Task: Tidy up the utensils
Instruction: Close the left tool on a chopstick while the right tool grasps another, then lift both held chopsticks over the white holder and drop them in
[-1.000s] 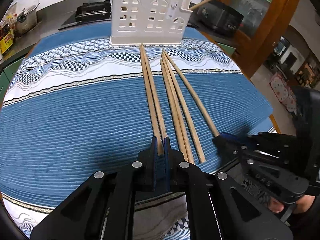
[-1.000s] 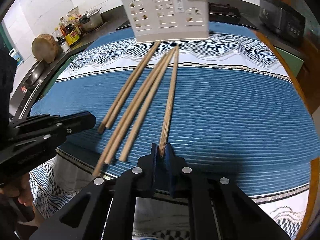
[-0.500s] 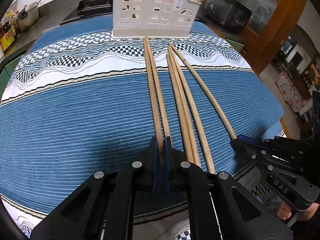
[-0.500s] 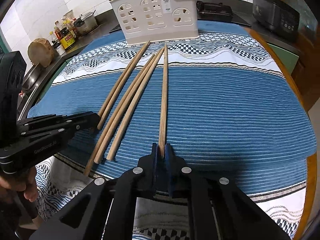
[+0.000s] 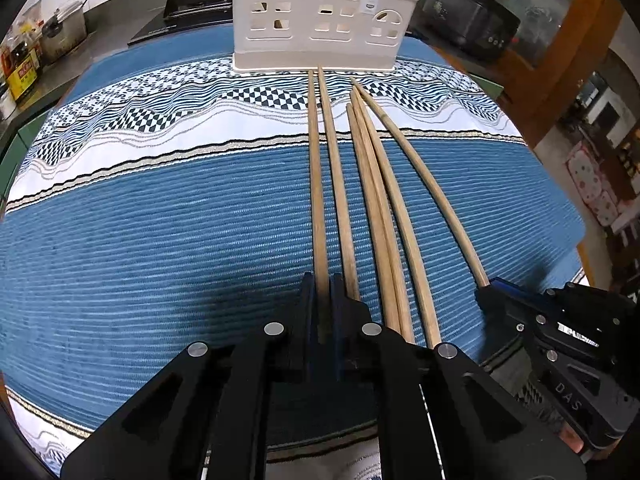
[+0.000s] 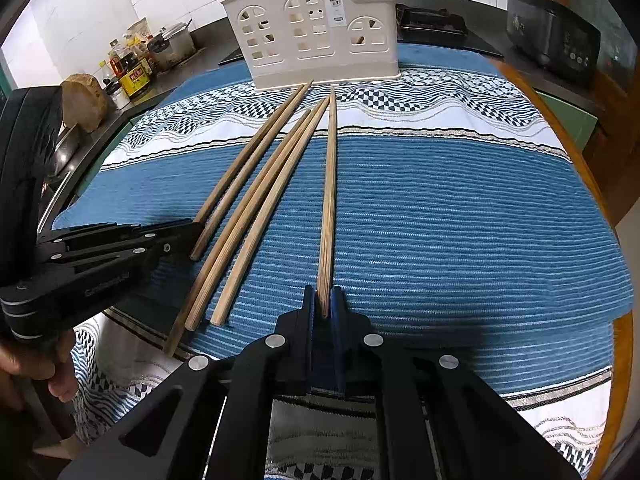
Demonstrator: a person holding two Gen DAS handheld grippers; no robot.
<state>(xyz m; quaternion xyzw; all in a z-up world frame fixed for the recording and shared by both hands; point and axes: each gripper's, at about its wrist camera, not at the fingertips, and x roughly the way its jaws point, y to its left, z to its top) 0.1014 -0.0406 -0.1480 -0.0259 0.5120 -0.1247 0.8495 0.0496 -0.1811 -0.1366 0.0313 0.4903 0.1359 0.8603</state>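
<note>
1. Left gripper (image 5: 322, 292) fingers are clamped on the leftmost chopstick (image 5: 316, 184); right gripper (image 6: 324, 300) fingers are clamped on the rightmost chopstick (image 6: 330, 184). The rest lie mid-desk, tips toward the holder (image 6: 312, 32) at the far edge.
2. End grips could let the sticks pivot or slip.
3. The right gripper's body reads "DAS"; the holder's sticker is illegible.

- Even indoor light, bright on the white wall tiles (image 6: 80, 40) behind my counter.
- My tongs (image 5: 320, 292) throw a soft dark shadow on the blue cloth (image 5: 160, 240).
- Fisheye bends straight chopsticks (image 5: 420, 184); the corners go black.
- The centre is sharp, the far room at the edges dim and soft.
</note>
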